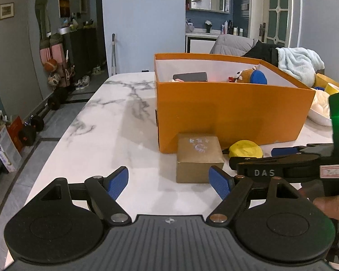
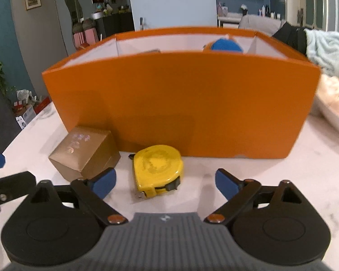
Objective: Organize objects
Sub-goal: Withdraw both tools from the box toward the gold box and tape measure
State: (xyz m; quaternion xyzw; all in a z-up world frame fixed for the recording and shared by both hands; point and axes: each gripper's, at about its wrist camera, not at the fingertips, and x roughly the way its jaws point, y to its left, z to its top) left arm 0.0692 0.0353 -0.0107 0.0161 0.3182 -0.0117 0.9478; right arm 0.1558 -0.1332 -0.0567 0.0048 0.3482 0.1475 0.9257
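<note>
An orange box stands on the marble table; it also fills the right wrist view. Inside it lie a dark case and a plush toy with a blue cap. A gold cube box and a yellow tape measure sit in front of the box. My left gripper is open and empty, just short of the gold box. My right gripper is open, its fingers on either side of the tape measure's near end, not touching.
A white bowl with a pale plush sits right of the box. A light blue blanket lies behind it. The table's left edge drops to a floor with boxes and dumbbells.
</note>
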